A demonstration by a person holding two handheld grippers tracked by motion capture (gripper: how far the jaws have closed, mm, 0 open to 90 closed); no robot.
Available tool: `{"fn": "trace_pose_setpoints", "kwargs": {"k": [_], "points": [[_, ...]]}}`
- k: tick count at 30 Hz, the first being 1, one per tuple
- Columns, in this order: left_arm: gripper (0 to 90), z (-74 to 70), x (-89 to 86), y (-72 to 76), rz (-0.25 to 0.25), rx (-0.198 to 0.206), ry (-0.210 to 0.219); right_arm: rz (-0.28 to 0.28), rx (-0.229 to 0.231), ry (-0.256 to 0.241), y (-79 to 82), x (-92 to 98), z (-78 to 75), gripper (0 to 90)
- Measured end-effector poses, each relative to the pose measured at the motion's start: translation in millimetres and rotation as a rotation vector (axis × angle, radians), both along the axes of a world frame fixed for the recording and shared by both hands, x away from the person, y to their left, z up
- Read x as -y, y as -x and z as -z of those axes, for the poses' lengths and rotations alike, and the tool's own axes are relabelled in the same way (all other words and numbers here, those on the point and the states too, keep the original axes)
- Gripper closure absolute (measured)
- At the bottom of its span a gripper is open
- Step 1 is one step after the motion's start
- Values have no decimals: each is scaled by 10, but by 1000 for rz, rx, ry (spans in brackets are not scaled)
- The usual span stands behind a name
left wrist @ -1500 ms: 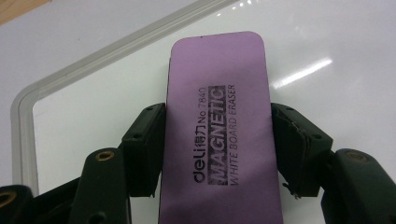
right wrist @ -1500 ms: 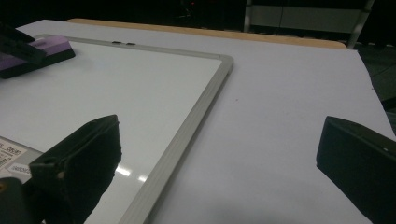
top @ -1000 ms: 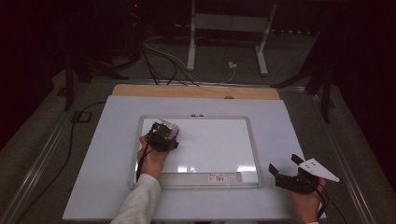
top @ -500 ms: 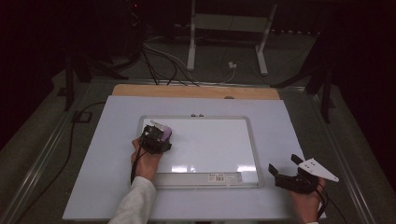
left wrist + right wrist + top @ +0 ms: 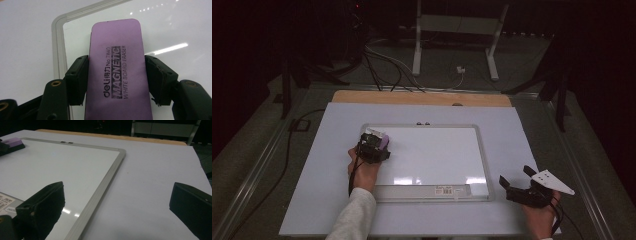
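A dark room with cables and a metal stand on the floor is surrounding a broad pale table top (image 5: pixel 312 200), which is carrying everything in hand. Lying flat on it is a large rectangular whiteboard with a rounded silver frame (image 5: pixel 484 165), its glossy surface looking clean and bare as far as the high view is showing

At the board's far left corner, the left gripper (image 5: pixel 373 148) is clamping a purple oblong magnetic whiteboard eraser (image 5: pixel 118 72) between its jaws; the two black pads are pressing on the eraser's long sides, and the eraser is sitting just inside the frame's corner, its face toward the camera. Whether its underside is touching the board cannot be told. The right gripper (image 5: pixel 518 181) is resting on the table just off the board's near right corner, jaws spread wide and holding nothing

The work looks like wiping the board, and this moment seems to be the start of a stroke at the corner. The next move is likely calling for keeping the eraser flat on the surface and drawing it across the board with even pressure, while keeping the grip firm so the eraser is not twisting out
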State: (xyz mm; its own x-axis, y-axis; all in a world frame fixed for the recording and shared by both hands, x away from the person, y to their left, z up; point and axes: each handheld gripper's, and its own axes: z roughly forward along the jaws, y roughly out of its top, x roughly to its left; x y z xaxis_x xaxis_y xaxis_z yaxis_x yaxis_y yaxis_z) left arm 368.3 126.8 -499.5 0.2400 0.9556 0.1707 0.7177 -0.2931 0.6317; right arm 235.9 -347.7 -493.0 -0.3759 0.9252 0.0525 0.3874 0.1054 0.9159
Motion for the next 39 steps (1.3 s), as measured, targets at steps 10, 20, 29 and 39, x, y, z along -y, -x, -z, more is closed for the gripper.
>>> {"fn": "trace_pose_setpoints", "kwargs": {"k": [10, 20, 29, 39], "points": [[407, 16, -65, -159, -25, 7, 23, -1, -1, 3, -7, -8, 4, 5], [298, -115, -37, 96, 94, 127, 11, 4, 0, -2, -1, 12, -1, 6], [301, -8, -121, 145, 172, 86, 15, 1, -1, 1, -2, -2, 0, 5], [255, -17, -278, 95, 123, 67, 64, 5, 0, -4, 1, 5, -4, 5]]}}
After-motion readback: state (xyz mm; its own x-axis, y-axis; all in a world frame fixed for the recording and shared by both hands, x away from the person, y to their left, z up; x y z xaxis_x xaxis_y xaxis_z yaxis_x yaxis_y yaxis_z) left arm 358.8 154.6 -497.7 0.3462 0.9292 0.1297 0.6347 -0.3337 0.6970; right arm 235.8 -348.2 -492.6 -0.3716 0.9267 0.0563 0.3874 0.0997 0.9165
